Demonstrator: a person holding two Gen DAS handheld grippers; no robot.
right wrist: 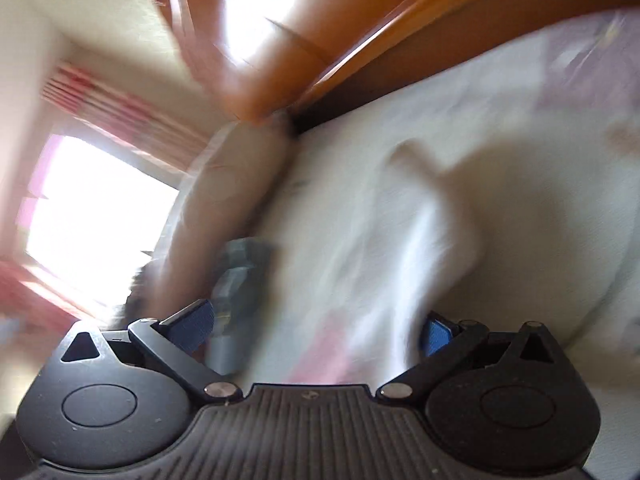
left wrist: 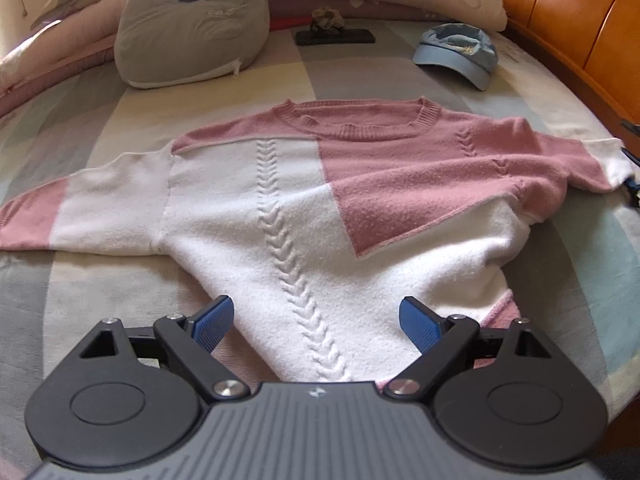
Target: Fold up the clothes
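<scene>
A pink and white knit sweater [left wrist: 304, 200] lies flat on the bed, neck away from me, sleeves spread left and right. My left gripper [left wrist: 316, 330] is open, its blue pads on either side of the sweater's lower hem, just above the cloth. In the blurred right wrist view my right gripper [right wrist: 316, 332] is open with white and pink cloth [right wrist: 400, 240] between its jaws; the right pad is partly hidden by the cloth. The right gripper's tip also shows at the far right sleeve end in the left wrist view [left wrist: 632, 184].
A grey cat pillow [left wrist: 192, 24], a blue cap [left wrist: 460, 54] and a dark phone [left wrist: 336, 36] with a scrunchie lie beyond the sweater. Pink bedding lines the back. The wooden bed frame [left wrist: 580, 28] curves along the right; it also shows in the right wrist view [right wrist: 320, 40].
</scene>
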